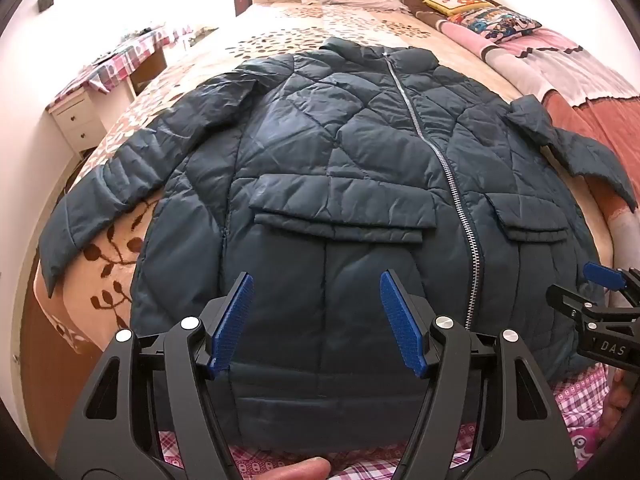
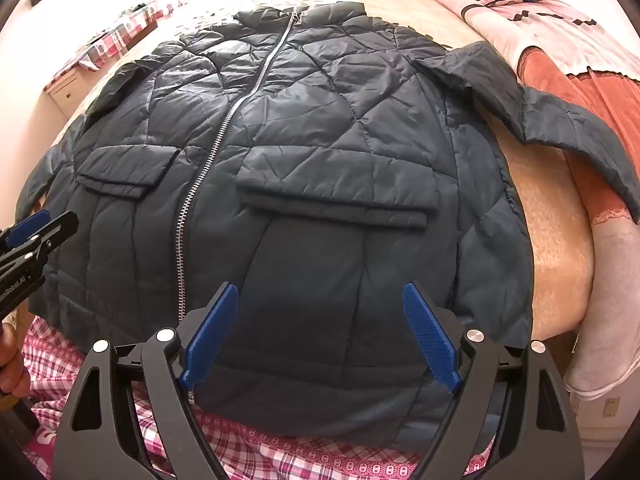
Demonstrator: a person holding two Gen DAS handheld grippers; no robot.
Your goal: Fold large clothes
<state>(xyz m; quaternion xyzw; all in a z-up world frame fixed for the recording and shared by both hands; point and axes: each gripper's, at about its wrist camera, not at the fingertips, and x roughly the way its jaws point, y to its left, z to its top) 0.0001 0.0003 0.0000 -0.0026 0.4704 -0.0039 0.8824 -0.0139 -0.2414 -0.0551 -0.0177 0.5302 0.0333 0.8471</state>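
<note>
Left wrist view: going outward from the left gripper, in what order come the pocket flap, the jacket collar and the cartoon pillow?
From the left gripper, open above the jacket's hem:
1. Pocket flap, straight ahead on the jacket front, nearest.
2. Jacket collar, beyond it at the far end of the zipper.
3. Cartoon pillow, farthest, at the head of the bed, to the right.

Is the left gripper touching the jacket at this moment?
Cannot tell. In the left wrist view the left gripper is open over the jacket, but no gap or contact shows plainly.
</note>
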